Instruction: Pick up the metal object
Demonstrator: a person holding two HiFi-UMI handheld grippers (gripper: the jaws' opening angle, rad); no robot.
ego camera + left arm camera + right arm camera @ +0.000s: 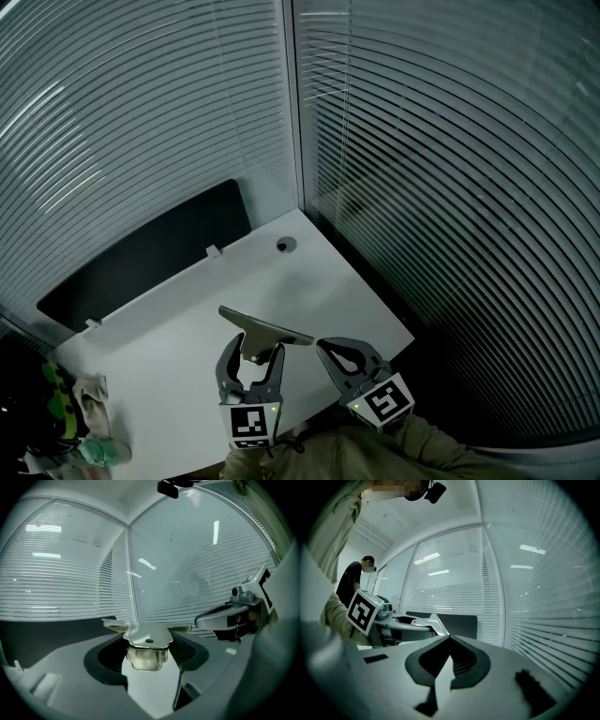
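My left tool (254, 350) clamps the metal object (274, 329) over the bench (178, 319), while my right tool (324, 347), jaws together, hangs just beside it.

White table (187, 309), round grommet (285, 246), crumpled cloth (92, 394) at left edge

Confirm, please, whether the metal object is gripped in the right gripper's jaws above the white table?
Wrong gripper: the metal object is gripped in the jaws of the left gripper above the white table; the left gripper view shows it.
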